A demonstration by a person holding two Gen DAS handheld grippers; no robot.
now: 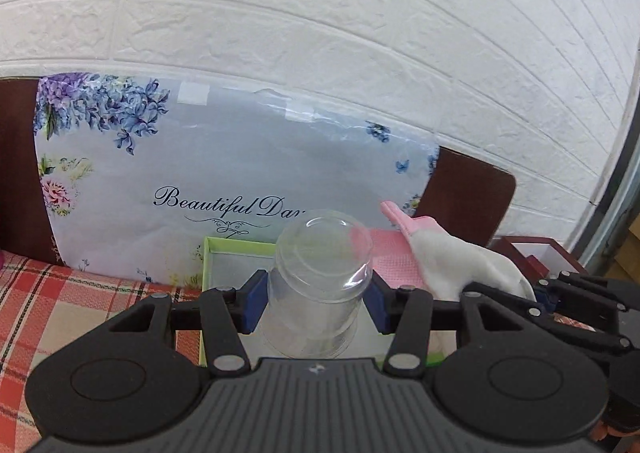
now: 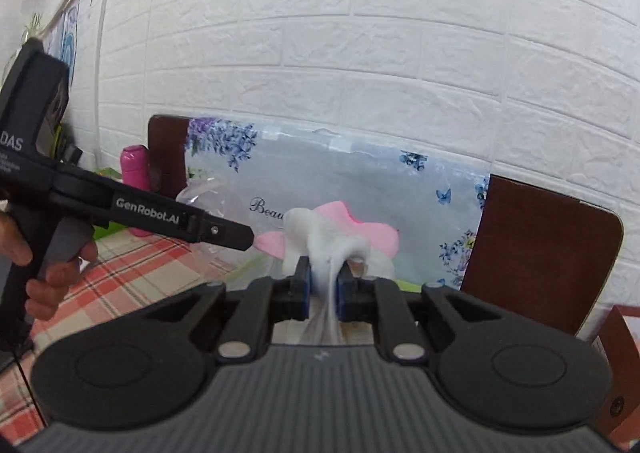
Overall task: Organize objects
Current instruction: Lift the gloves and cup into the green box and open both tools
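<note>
Gripping one clear plastic cup (image 1: 320,277), left gripper (image 1: 316,303); right gripper (image 2: 323,291) pinches one pink-and-white sock (image 2: 332,237).

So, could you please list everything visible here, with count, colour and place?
plastic cup: one, clear, between the left pads
sock: one, white and pink, pinched by the right pads
tray: one, green-rimmed, under the cup
floral bag: one, pale blue, against the wall
tablecloth: one, red plaid, covering the table
bottle: one, pink, far left
brick wall: one, white, behind
left hand-held gripper: black, blue pads
right hand-held gripper: black, blue pads
hand: one, on the left handle
</note>
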